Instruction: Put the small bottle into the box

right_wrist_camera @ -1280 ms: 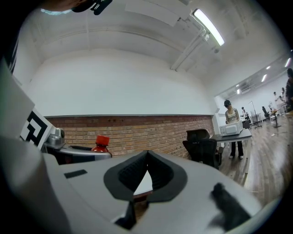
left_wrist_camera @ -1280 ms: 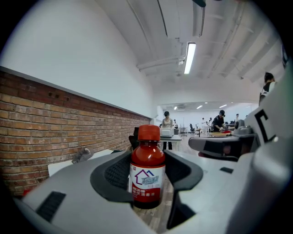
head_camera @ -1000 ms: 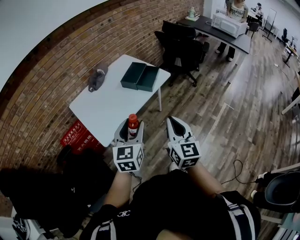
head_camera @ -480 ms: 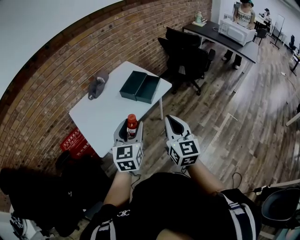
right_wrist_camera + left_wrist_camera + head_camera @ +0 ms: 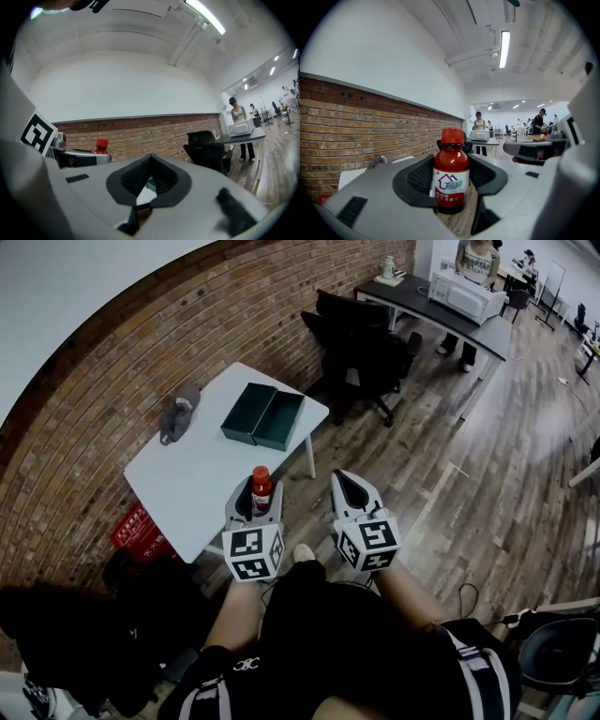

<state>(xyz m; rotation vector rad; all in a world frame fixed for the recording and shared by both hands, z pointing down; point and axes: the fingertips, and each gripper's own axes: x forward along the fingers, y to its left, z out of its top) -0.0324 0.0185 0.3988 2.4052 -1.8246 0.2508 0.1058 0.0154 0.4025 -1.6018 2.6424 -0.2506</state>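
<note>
1. Head view looks steeply down from above the person; table [image 5: 187, 474] well ahead.
2. Left gripper view sits low before the table, level, very near the bottle [image 5: 451, 173].
3. Right gripper view, alongside, shares that bottle and the brick wall [image 5: 140, 133].

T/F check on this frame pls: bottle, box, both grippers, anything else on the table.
1. The left gripper holds the small bottle upright between its jaws. True.
2. The green box is closed. False: it lies open on the white table.
3. The bottle sits inside the box. False: it is in the left gripper, apart from the box.
4. The right gripper grips a second bottle. False: its jaws are together with nothing between them.
5. A grey cap lies on the table, apart from the box. True.
</note>
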